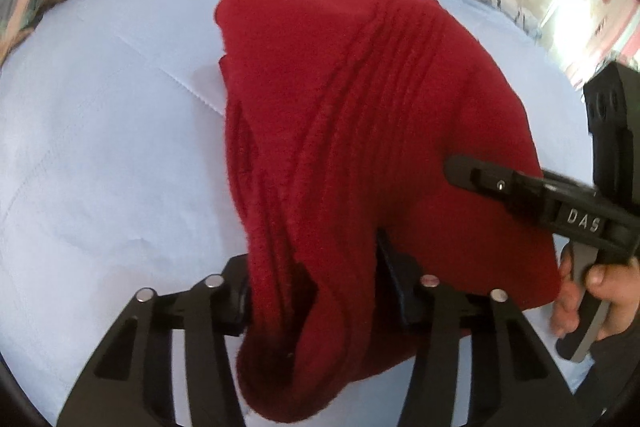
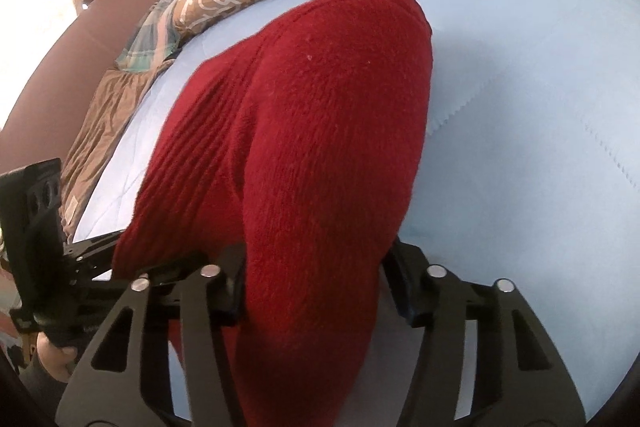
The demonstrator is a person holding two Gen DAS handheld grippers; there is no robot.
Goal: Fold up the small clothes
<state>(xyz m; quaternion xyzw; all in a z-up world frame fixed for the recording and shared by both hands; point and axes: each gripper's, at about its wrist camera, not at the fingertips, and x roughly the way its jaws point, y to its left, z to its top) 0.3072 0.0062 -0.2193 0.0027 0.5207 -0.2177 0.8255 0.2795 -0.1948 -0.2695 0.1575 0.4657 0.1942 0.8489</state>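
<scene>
Garment (image 1: 360, 131) bunched inside left gripper (image 1: 316, 303) and right gripper (image 2: 316, 291), both grasping it.

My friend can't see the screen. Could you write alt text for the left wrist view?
A dark red knitted garment lies on a light blue bedsheet, its near edge bunched between the fingers of the left claw. At right, the right claw, held in a hand, reaches the same garment.

Left tool (image 1: 316, 303) and right tool (image 2: 316, 287) both angled downward, each clamped on red knit garment (image 1: 360, 131).
</scene>
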